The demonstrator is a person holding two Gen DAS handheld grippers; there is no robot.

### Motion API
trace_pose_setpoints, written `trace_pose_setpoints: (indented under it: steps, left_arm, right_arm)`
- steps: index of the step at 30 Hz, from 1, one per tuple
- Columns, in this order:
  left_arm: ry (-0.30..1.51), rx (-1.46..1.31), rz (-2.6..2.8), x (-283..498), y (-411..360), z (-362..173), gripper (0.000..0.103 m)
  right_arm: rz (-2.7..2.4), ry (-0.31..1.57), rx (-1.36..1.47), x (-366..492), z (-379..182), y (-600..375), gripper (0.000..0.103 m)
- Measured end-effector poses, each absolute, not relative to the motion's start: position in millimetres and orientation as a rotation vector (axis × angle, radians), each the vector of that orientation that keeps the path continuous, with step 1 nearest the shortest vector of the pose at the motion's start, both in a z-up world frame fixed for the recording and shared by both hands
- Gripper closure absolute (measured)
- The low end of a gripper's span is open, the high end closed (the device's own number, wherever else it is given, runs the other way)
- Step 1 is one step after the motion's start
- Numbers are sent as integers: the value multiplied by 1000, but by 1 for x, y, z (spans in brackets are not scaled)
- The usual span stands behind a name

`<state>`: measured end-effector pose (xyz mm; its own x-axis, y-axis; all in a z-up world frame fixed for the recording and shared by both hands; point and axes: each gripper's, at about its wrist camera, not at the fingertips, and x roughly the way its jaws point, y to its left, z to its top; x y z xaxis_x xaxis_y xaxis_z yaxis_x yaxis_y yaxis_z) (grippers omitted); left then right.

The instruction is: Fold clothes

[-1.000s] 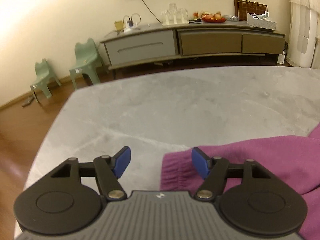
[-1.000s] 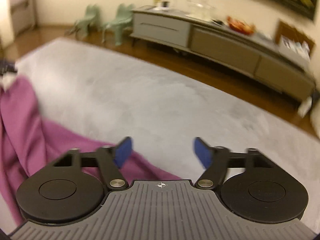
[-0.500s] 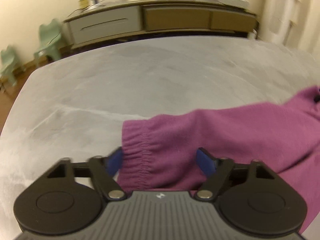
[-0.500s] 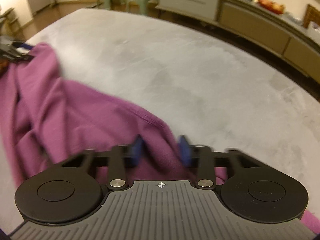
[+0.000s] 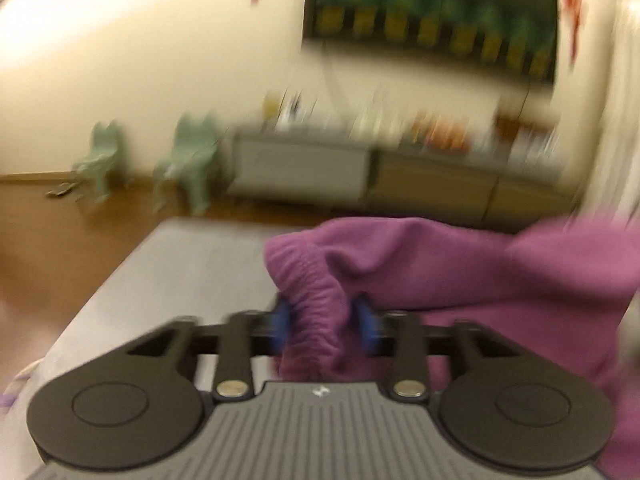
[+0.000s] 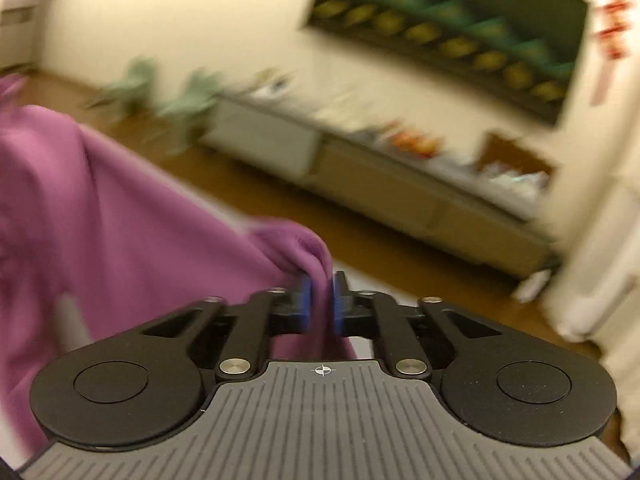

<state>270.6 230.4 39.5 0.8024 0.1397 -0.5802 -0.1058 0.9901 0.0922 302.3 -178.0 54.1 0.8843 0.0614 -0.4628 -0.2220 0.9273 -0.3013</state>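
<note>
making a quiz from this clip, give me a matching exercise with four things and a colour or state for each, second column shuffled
Things:
1. left claw
2. garment
3. small chairs
4. claw pads

States or colours:
a. pale green, on the floor by the wall
b. blue
c. purple, lifted off the table
d. shut on a gathered cuff

Pairs: 1-d, 2-c, 3-a, 4-b. The right claw also pinches the garment.
</note>
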Motion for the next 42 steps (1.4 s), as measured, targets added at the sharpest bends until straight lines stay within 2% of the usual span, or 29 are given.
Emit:
trace_pose_setpoints:
  steps: [1, 3, 5, 7, 12, 13, 14, 15, 20, 22, 23, 24, 34, 38, 42]
  left_arm:
    - [673, 115, 157, 275, 226, 27, 60]
    - [711, 184, 173, 277, 224, 17, 55]
    - [707, 132, 174, 275, 231, 21, 48]
    - [701, 87, 157, 271, 235, 27, 48]
    - [644, 166, -149, 238, 209, 43, 47]
    - [622, 216, -225, 227, 198, 42, 44]
    - [610, 276, -293, 216, 186, 38, 36]
    - [612, 339, -344, 206, 177, 31, 31]
    - [666, 586, -425, 187, 136, -16, 32]
    - [683, 643, -398, 187, 129, -31, 50]
    - [698, 640, -386, 190, 131, -33, 84]
    - [713, 638, -374, 192, 132, -35, 98]
    - [650, 596, -400, 96, 203, 5, 99]
    - [737, 668, -323, 78, 205, -16, 99]
    - [764, 718, -307, 78, 196, -25, 99]
  right_arm:
    - [113, 502, -359, 308, 43, -175, 18]
    - [78, 574, -324, 307, 29, -172, 25]
    - [96, 622, -291, 297, 30, -172, 23]
    - [106, 598, -308, 276, 40, -169, 15]
    - [228, 610, -371, 201, 57, -158, 10]
    - [267, 626, -388, 187, 54, -155, 9]
    - [303, 641, -406, 174, 51, -152, 9]
    - [332, 664, -432, 160, 45, -149, 8]
    - [306, 782, -544, 115, 12, -152, 8]
    - [258, 795, -497, 105, 10, -169, 8]
    - [232, 798, -460, 100, 9, -178, 8]
    - [201, 804, -426, 97, 9, -190, 8]
    - [15, 893, -183, 47, -18, -319, 7]
    - [118, 866, -149, 26, -22, -343, 4]
    - [248, 836, -198, 13, -25, -340, 9]
